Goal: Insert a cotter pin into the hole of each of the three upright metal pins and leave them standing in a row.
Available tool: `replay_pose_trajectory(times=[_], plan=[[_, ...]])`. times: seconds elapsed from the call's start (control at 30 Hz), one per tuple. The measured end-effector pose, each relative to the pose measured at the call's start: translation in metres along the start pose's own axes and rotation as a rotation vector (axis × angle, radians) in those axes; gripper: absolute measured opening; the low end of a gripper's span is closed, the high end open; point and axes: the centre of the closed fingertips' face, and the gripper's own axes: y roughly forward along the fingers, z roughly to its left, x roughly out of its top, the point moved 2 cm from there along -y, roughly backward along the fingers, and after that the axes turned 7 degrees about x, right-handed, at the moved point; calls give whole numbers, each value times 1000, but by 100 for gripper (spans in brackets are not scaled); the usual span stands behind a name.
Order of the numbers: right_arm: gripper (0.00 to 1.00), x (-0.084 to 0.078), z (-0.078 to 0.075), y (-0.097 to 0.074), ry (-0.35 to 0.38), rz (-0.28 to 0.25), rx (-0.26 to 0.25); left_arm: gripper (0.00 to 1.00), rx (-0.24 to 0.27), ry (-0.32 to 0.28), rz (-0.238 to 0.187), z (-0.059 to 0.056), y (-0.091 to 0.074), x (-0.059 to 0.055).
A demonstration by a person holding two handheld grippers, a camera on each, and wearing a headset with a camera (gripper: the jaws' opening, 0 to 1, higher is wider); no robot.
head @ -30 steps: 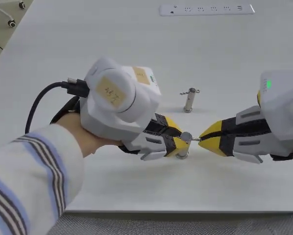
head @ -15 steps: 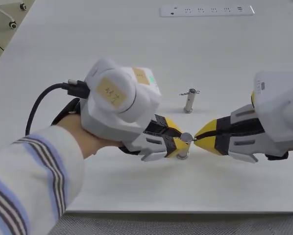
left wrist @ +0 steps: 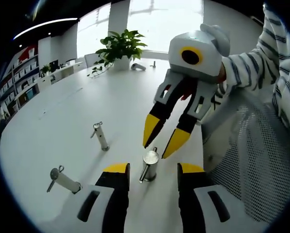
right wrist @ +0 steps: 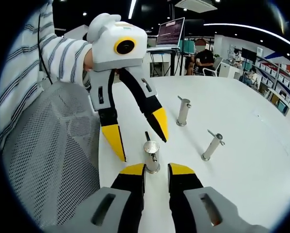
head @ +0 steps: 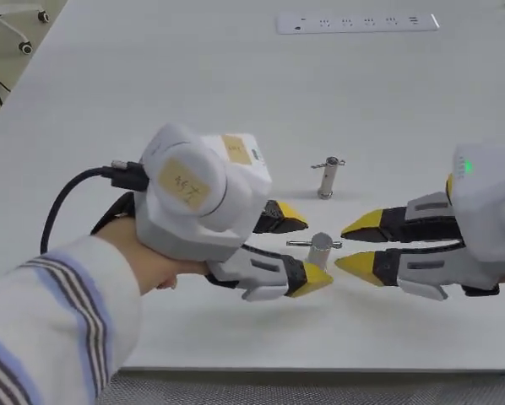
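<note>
You've let go: left gripper (head: 314,253) and right gripper (head: 342,246) gape wide around the short silver metal pin (head: 320,251), thin wire cotter pin (head: 299,244) through it. The second silver pin (left wrist: 101,137) and the leaning third pin (left wrist: 64,180) look pinned too.

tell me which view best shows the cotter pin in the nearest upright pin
Head view: the thin steel cotter pin crosses the short silver upright metal pin, both ends showing. The left gripper view shows it slanted and foreshortened; the right gripper view shows just a dark end.
</note>
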Motion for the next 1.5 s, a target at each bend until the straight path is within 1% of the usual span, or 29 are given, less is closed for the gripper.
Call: replay_pose_trajectory(times=[0.03, 0.1, 0.17, 0.23, 0.27, 0.3, 0.33, 0.37, 0.4, 0.43, 0.47, 0.5, 0.57, 0.67, 0.77, 0.9, 0.97, 1.07, 1.17, 1.2, 1.3, 1.37, 1.5], plan=[[15, 1, -1, 2, 11, -31, -2, 41, -9, -2, -19, -3, -2, 0], [20, 0, -1, 4, 37, -53, 3, 47, -4, 0, -42, -5, -6, 0], [22, -2, 1, 7, 50, -67, 19, 51, -10, -28, -56, -10, -10, -1], [21, -2, 2, 10, 66, -94, 29, 58, -5, -50, -71, -14, -14, -3], [22, 0, 3, 13, 77, -119, 39, 63, 9, -64, -82, -15, -16, -3], [22, 1, 5, 14, 89, -137, 50, 73, 41, -89, -91, -11, -17, -3], [23, 1, 6, 16, 107, -152, 59, 83, 75, -113, -89, -7, -18, -5], [23, 0, 5, 18, 115, -160, 62, 93, 113, -123, -93, -2, -19, -7], [23, 0, 5, 19, 111, -163, 60, 98, 134, -146, -85, 1, -20, -10], [23, 0, 5, 21, 111, -169, 62, 97, 162, -172, -76, 6, -23, -14], [23, 0, 5, 23, 113, -173, 66, 99, 183, -186, -90, 10, -24, -14], [23, 0, 6, 24, 114, -177, 73, 99, 183, -194, -98, 10, -26, -15], [23, -1, 7, 27, 116, -184, 81, 99, 199, -248, -123, 12, -31, -15], [24, -1, 8, 32, 116, -189, 94, 99, 208, -266, -140, 13, -36, -15], [24, 0, 8, 35, 112, -192, 101, 99, 226, -278, -128, 14, -38, -19], [22, 0, 10, 41, 127, -198, 115, 99, 239, -306, -128, 13, -40, -21], [22, -1, 13, 44, 113, -192, 125, 99, 244, -307, -124, 13, -41, -22], [19, -1, 11, 44, 93, -194, 119, 99, 253, -308, -101, 12, -42, -26], [11, -3, 5, 43, 91, -198, 110, 99, 257, -308, -97, 11, -42, -27], [11, -4, 6, 43, 84, -205, 124, 99, 257, -311, -97, 11, -43, -27], [11, -4, 7, 44, 67, -217, 123, 99, 263, -309, -91, 11, -43, -28], [10, -4, 10, 44, 36, -212, 148, 99, 269, -315, -91, 11, -44, -28], [9, -3, 11, 45, -4, -196, 141, 99, 288, -313, -85, 14, -43, -29]])
